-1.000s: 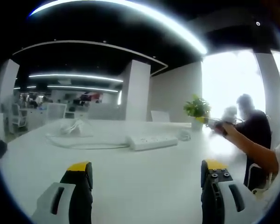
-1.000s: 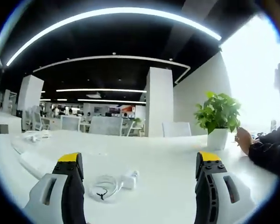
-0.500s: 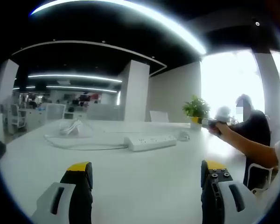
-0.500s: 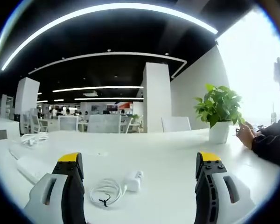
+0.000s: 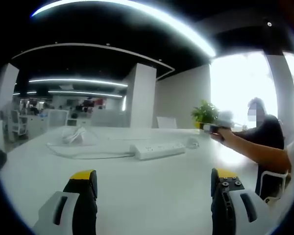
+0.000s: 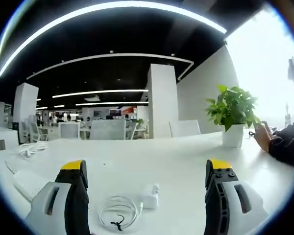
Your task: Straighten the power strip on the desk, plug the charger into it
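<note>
Both tongs spread, holding nothing, above white tabletop (image 5: pixel 152 186); strip and charger lying free.

Left tongs (image 5: pixel 154 183): jaws wide apart, yellow-tipped, over bare tabletop. Strip (image 5: pixel 158 149): white, flat on tabletop well beyond left tongs, lying at a slant, cord (image 5: pixel 83 153) looping off to its left toward a white bundle (image 5: pixel 77 134). Right tongs (image 6: pixel 144 176): jaws wide apart, nothing between the tips. Charger (image 6: pixel 150 198): small white block on tabletop between right jaws, near the lens, with coiled white cable (image 6: pixel 118 215) just beside it on the left. Strip end visible at left edge of right gripper view. Plant (image 6: pixel 232 117): green, in white pot, on tabletop far right. Person (image 5: pixel 264 134) in dark top seated at far side near plant. Sleeve and forearm (image 5: pixel 252 149) reaching in from right of left gripper view.
</note>
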